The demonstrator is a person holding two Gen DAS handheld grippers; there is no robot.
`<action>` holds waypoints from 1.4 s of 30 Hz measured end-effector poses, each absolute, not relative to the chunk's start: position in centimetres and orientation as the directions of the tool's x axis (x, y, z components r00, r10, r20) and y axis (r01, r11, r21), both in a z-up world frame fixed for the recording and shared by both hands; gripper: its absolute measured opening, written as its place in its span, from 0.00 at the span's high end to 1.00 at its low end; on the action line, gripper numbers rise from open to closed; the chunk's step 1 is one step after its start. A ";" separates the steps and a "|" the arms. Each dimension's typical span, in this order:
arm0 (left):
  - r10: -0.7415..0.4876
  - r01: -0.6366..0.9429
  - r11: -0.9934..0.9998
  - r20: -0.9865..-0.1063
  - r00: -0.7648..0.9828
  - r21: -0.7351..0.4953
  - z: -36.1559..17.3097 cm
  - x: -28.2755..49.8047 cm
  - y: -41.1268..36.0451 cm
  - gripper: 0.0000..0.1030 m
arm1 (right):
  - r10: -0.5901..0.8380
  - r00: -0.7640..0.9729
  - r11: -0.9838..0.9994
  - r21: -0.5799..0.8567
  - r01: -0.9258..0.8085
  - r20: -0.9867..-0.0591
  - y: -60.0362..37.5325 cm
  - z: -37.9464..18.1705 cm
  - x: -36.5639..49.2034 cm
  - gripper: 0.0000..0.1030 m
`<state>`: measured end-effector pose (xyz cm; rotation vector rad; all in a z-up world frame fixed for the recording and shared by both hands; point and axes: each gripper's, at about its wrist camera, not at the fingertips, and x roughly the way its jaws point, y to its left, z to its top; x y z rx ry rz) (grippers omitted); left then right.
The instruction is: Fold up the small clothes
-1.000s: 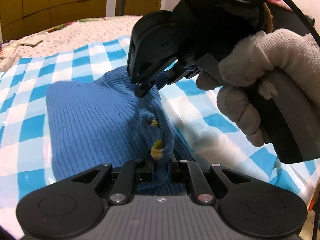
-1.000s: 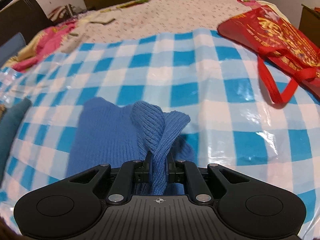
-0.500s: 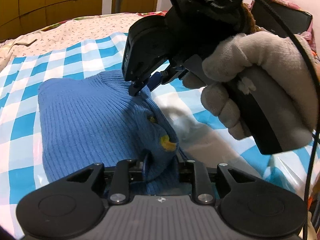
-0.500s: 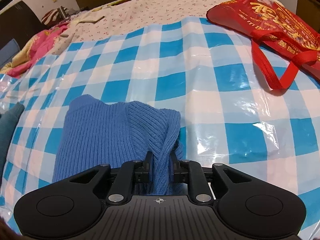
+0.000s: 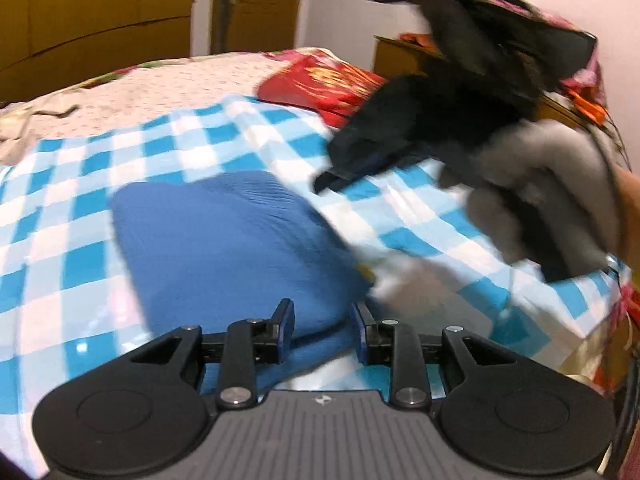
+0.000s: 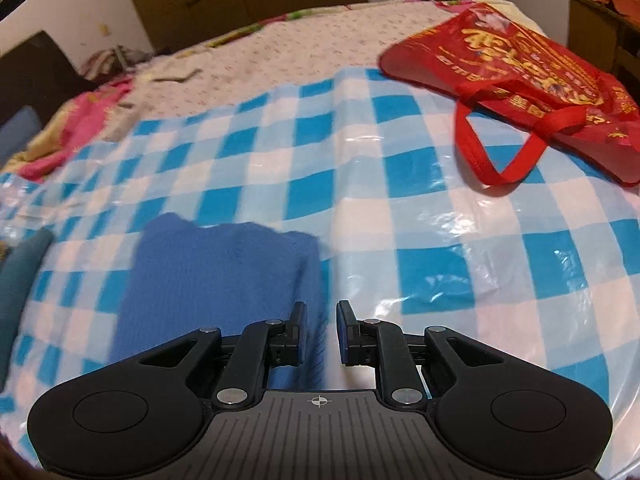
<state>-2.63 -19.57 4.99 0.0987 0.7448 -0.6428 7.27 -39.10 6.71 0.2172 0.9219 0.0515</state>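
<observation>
A small blue ribbed knit garment [image 5: 224, 240] lies folded flat on the blue-and-white checked plastic sheet [image 5: 60, 200]; it also shows in the right wrist view [image 6: 216, 272]. My left gripper [image 5: 322, 328] is open, its fingers either side of the garment's near edge. My right gripper [image 6: 320, 330] is open and empty at the garment's right edge. In the left wrist view the right gripper [image 5: 324, 184] is blurred, lifted above the sheet to the right of the garment, held by a gloved hand [image 5: 552, 196].
A red bag [image 6: 532, 80] with gold print lies on the sheet at the far right. Floral bedding [image 6: 280, 52] lies beyond the sheet. A dark teal cloth [image 6: 20, 276] sits at the left edge. Wooden wardrobe doors [image 5: 100, 8] stand behind the bed.
Both grippers have opened and let go of the blue garment, which now lies flat. The right gripper has pulled up and away to the right.
</observation>
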 end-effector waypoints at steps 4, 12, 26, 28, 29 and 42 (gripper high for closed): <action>-0.438 0.506 0.857 -0.655 0.616 -0.097 5.0 -1.8 -17.3 0.61 | 0.218 0.586 0.965 0.262 -0.011 -0.781 -38.1 7.1 5.3 0.83; -0.391 0.447 0.889 -0.679 0.621 -0.103 3.6 -2.2 -14.1 0.61 | 0.267 0.522 0.957 0.288 -0.042 -0.810 -36.3 5.6 1.9 0.74; -0.387 0.532 0.845 -0.637 0.666 0.043 2.2 -4.0 -15.6 0.56 | 0.268 0.491 0.949 0.316 0.014 -0.829 -36.3 4.3 0.3 0.74; -0.363 0.526 0.847 -0.642 0.675 0.073 1.9 -3.6 -16.4 0.56 | 0.255 0.493 0.952 0.306 0.023 -0.831 -36.5 4.3 0.2 0.79; -0.356 0.527 0.845 -0.641 0.680 0.089 1.8 -3.5 -16.7 0.56 | 0.251 0.494 0.952 0.305 0.030 -0.833 -36.5 4.3 0.2 0.82; -0.322 0.503 0.860 -0.672 0.666 0.086 2.1 -3.5 -14.2 0.78 | 0.306 0.517 0.935 0.356 -0.003 -0.799 -36.7 6.4 -2.3 0.94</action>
